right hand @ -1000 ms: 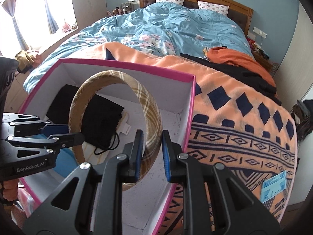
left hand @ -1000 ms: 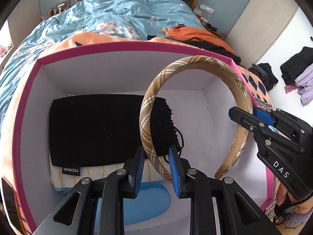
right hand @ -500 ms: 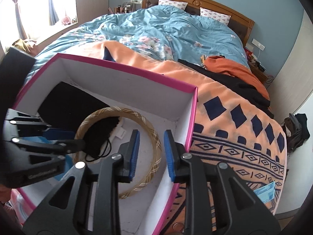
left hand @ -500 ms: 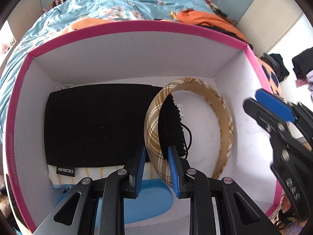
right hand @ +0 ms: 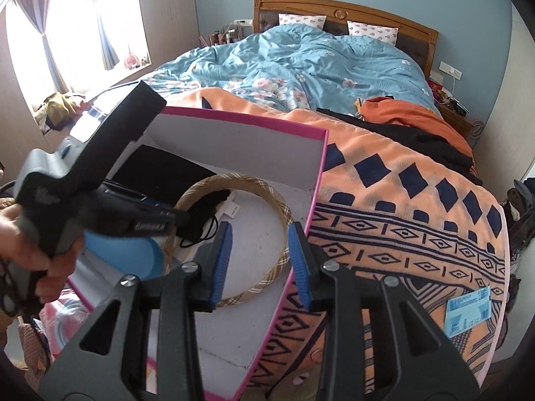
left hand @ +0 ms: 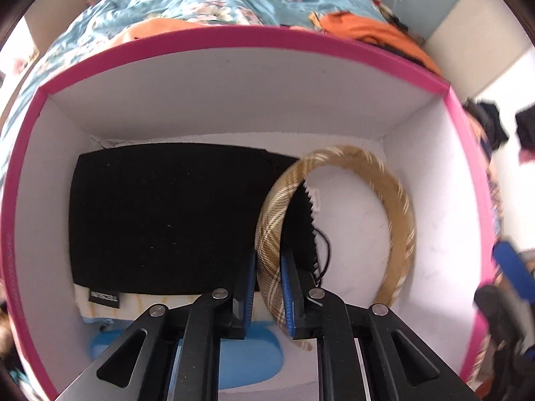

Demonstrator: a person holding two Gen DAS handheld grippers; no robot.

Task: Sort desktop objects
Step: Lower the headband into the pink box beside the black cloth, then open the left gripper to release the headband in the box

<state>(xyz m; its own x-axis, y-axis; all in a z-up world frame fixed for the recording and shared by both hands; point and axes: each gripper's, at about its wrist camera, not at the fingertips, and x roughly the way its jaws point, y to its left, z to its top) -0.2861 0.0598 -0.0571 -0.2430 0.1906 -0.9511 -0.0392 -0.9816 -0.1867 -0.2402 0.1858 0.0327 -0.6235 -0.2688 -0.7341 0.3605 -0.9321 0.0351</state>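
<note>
A tan plaid headband [left hand: 399, 197] sits low inside the pink-rimmed white box [left hand: 234, 38], its far arc close to the box floor. My left gripper [left hand: 269, 287] points steeply down and is shut on one end of the band. In the right wrist view the headband [right hand: 240, 177] lies almost flat in the box [right hand: 240, 120], with the left gripper [right hand: 182, 215] held by a hand [right hand: 30, 244]. My right gripper [right hand: 260, 234] hovers over the box's right wall. Its jaws are opening and its pads touch nothing. It shows blurred at the right edge of the left wrist view as the right gripper [left hand: 501, 287].
A black pouch [left hand: 160, 217] lies on a striped cloth [left hand: 140, 304] in the box, beside a blue object [left hand: 247, 351] and a black cord [left hand: 326, 254]. The box rests on an orange patterned blanket [right hand: 418, 220] on a bed. A blue card [right hand: 468, 310] lies on the blanket.
The right gripper let go of the headband, opened and drew back toward the box's right wall. The left gripper carried the headband down into the box, where it now lies flatter.
</note>
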